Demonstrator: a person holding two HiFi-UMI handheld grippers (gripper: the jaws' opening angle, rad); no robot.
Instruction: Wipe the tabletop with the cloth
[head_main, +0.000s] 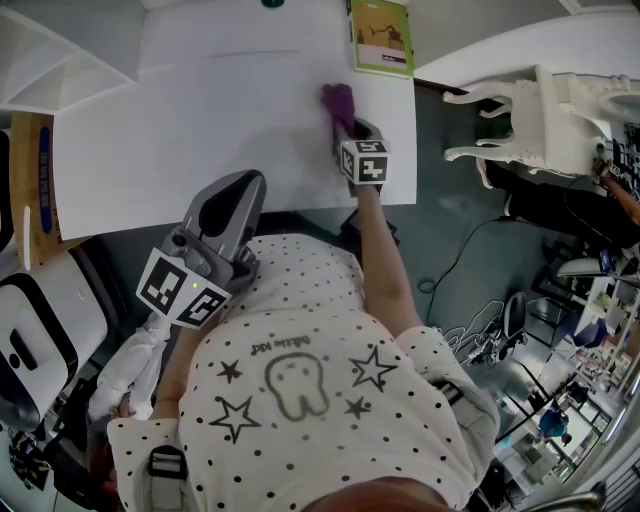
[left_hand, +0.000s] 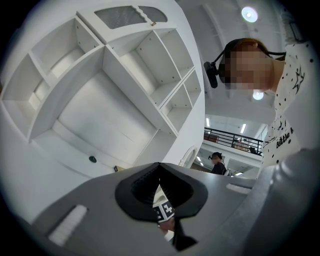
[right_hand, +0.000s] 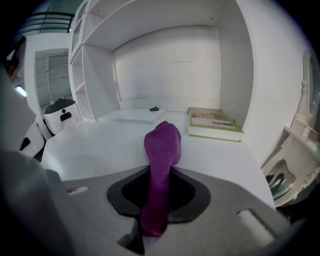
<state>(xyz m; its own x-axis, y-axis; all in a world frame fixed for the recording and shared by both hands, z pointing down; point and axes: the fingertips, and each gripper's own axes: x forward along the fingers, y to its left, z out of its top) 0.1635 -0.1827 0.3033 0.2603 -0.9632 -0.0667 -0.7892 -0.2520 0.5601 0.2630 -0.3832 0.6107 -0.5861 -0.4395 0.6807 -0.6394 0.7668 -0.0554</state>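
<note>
A purple cloth (head_main: 338, 101) rests bunched on the white tabletop (head_main: 190, 130) toward its far right part. My right gripper (head_main: 346, 131) is shut on the cloth's near end and reaches out over the table. In the right gripper view the cloth (right_hand: 163, 142) runs from between the pads out onto the tabletop (right_hand: 95, 147). My left gripper (head_main: 248, 186) hangs back at the table's near edge, close to the person's body, tilted upward. Its jaws (left_hand: 159, 173) look shut with nothing in them; that view faces white shelving (left_hand: 115, 90).
A green-edged book (head_main: 381, 36) lies at the table's far right corner, just beyond the cloth, also visible as the book (right_hand: 214, 123). A flat white board (right_hand: 135, 116) lies at the back. A white ornate chair (head_main: 540, 110) stands right of the table. A white machine (head_main: 40, 330) stands left.
</note>
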